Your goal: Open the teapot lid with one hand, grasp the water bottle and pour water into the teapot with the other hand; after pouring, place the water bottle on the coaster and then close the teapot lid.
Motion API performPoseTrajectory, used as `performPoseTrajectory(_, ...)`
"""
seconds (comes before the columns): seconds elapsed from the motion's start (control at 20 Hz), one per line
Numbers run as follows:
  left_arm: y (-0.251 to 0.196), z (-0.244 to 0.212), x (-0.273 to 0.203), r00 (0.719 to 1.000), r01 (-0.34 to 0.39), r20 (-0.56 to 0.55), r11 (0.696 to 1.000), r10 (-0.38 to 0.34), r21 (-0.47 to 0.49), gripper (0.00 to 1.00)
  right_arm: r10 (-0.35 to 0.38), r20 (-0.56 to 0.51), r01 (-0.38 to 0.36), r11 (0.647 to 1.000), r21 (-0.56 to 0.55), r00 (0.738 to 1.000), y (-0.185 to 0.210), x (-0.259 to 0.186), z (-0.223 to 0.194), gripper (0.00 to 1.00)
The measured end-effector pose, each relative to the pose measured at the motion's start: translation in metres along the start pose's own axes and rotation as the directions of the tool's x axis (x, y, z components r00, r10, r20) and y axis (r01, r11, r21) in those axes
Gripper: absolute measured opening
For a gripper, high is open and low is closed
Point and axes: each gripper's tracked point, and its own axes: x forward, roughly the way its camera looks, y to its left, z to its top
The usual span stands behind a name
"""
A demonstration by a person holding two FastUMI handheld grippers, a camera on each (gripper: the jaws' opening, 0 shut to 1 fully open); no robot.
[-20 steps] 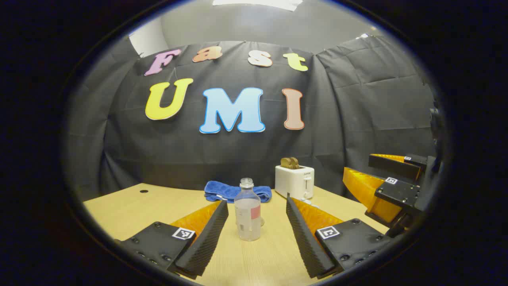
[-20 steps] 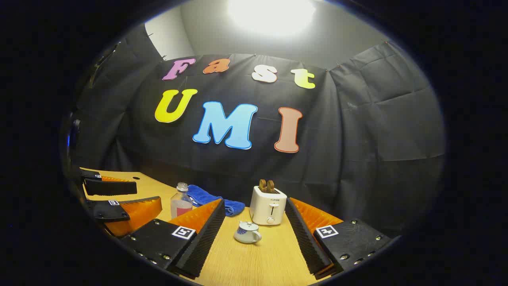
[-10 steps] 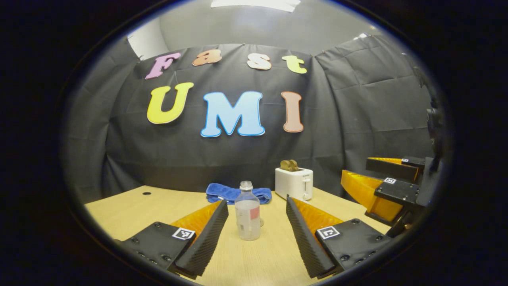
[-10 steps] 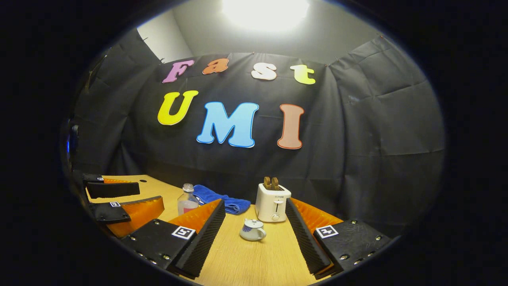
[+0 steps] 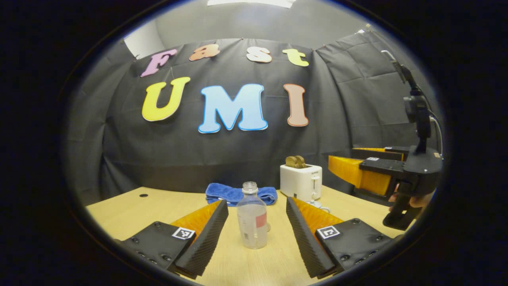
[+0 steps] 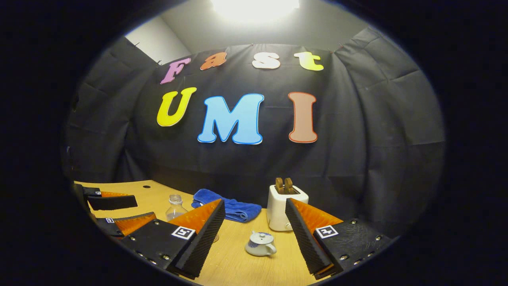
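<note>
The uncapped water bottle point(image 5: 252, 222) stands upright on the table point(image 5: 119, 206), between and ahead of the left gripper point(image 5: 257, 234)'s parted fingers, untouched. The lidded teapot point(image 6: 260, 244) sits ahead of the right gripper point(image 6: 254, 234), fingers likewise spread. Blue towel point(image 5: 226, 193) and toaster point(image 5: 301, 182) stand behind.

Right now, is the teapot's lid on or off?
On: the lid sits on the teapot, knob up. Right claw hangs open, not touching it.
</note>
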Motion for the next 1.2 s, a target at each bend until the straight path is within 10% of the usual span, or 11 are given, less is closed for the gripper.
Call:
performPoseTrajectory(0.35, 0.007, -0.023, 0.05, 1.0, 0.009, 0.002, 1.0, -0.009, -0.021, 0.99, 0.066, -0.05, -0.062, 0.995, 0.077, 0.997, 0.002, 0.083, -0.049, 0.94)
performPoseTrajectory(1.0, 0.016, -0.057, 0.069, 0.999, -0.01, -0.047, 0.999, 0.008, -0.037, 0.99, -0.04, -0.239, 0.061, 0.995, 0.083, 0.97, -0.024, 0.136, -0.152, 0.9)
performPoseTrajectory(1.1, 0.013, -0.061, 0.069, 0.998, -0.005, -0.056, 1.0, 0.003, -0.031, 0.99, -0.033, -0.236, 0.056, 0.994, 0.091, 0.971, -0.023, 0.139, -0.151, 0.7)
performPoseTrajectory(1.2, 0.012, -0.063, 0.069, 0.998, -0.003, -0.059, 1.0, 0.002, -0.024, 0.99, -0.029, -0.238, 0.052, 0.995, 0.09, 0.971, -0.023, 0.139, -0.152, 0.69)
